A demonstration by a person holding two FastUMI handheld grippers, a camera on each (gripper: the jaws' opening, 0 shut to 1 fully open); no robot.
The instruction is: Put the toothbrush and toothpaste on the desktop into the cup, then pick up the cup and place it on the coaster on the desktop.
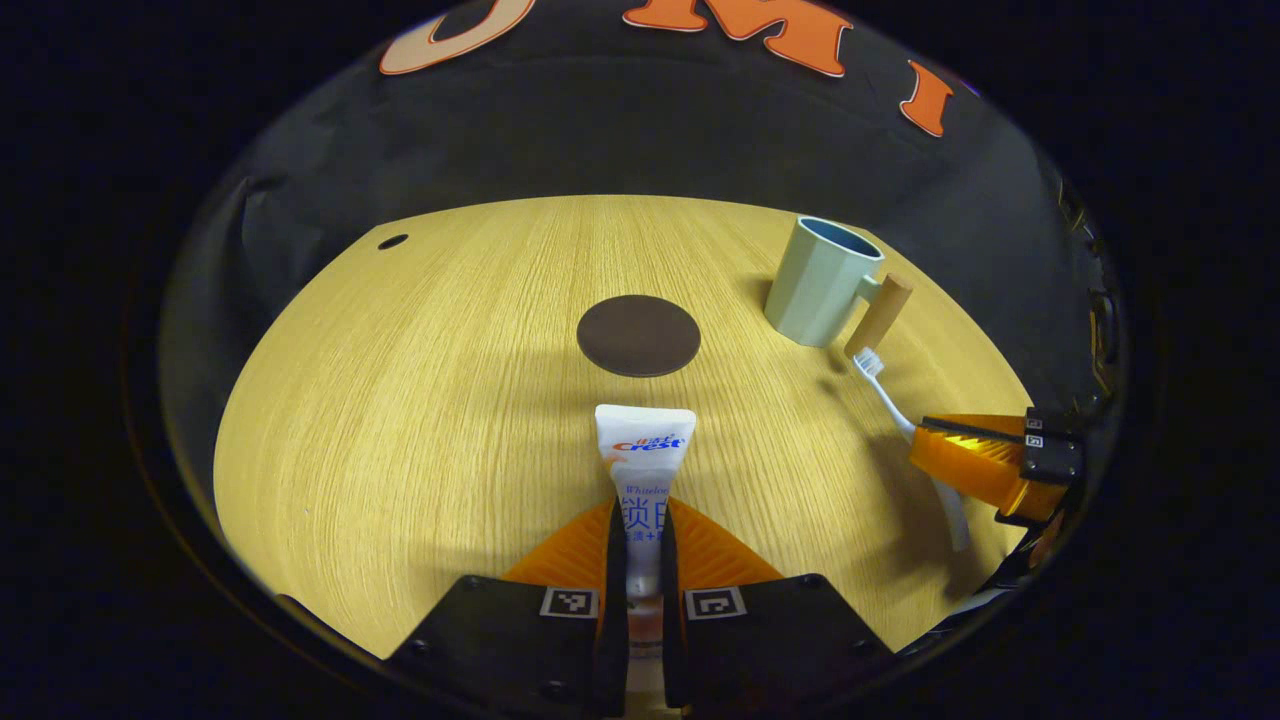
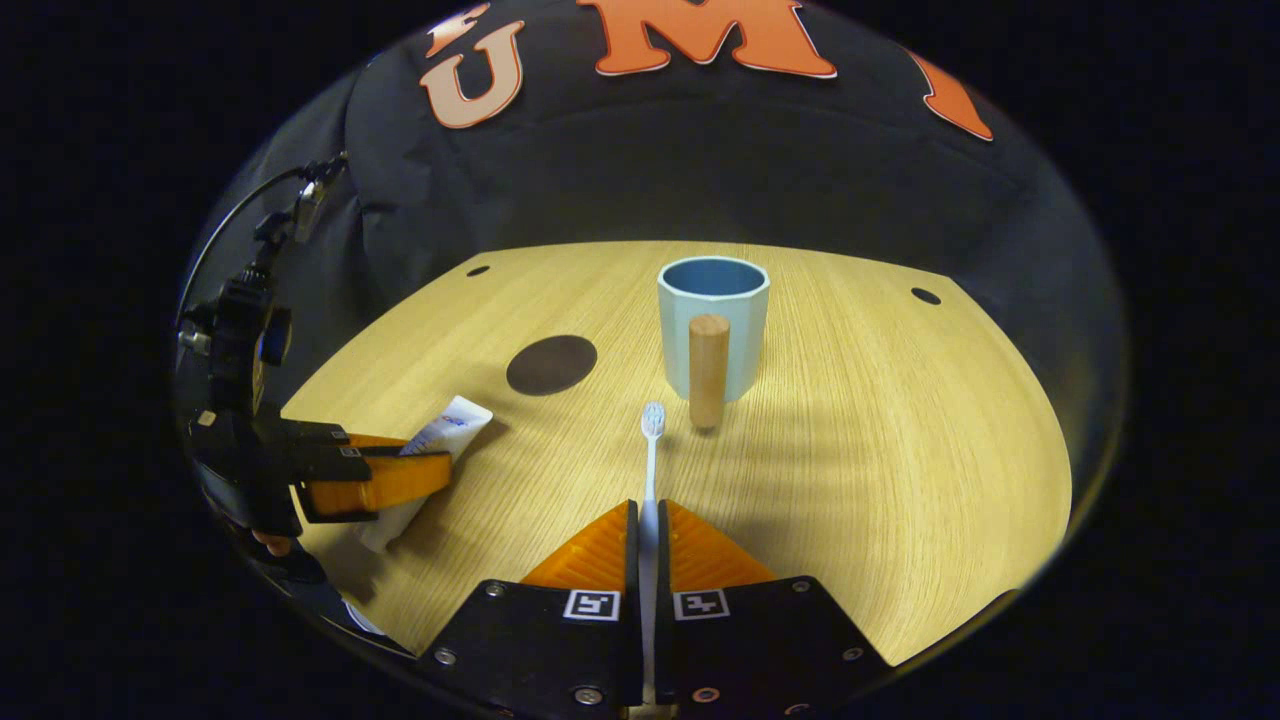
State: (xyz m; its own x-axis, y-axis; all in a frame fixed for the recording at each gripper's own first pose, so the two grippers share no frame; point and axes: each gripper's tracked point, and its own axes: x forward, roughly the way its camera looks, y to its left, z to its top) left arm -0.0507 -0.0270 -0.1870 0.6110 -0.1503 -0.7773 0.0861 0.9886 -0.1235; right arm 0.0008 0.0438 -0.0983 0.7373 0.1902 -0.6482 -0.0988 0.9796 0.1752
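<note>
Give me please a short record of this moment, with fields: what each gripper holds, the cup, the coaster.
left gripper: fingers shut on the toothpaste
right gripper: fingers shut on the toothbrush, bristle end forward
cup: upright on the desktop, nothing visible inside, wooden handle toward the right gripper
coaster: dark, round, bare, apart from the cup

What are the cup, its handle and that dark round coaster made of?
The cup looks like matte plastic or glazed ceramic: pale green, smooth, faceted sides, blue inside; I cannot tell which. Its handle looks like unfinished wood: a tan peg with faint grain. The coaster is a flat, dull dark-brown disc with no shine, perhaps felt, cork or leather. It lies on a wood-grain desktop, likely laminate.
</note>
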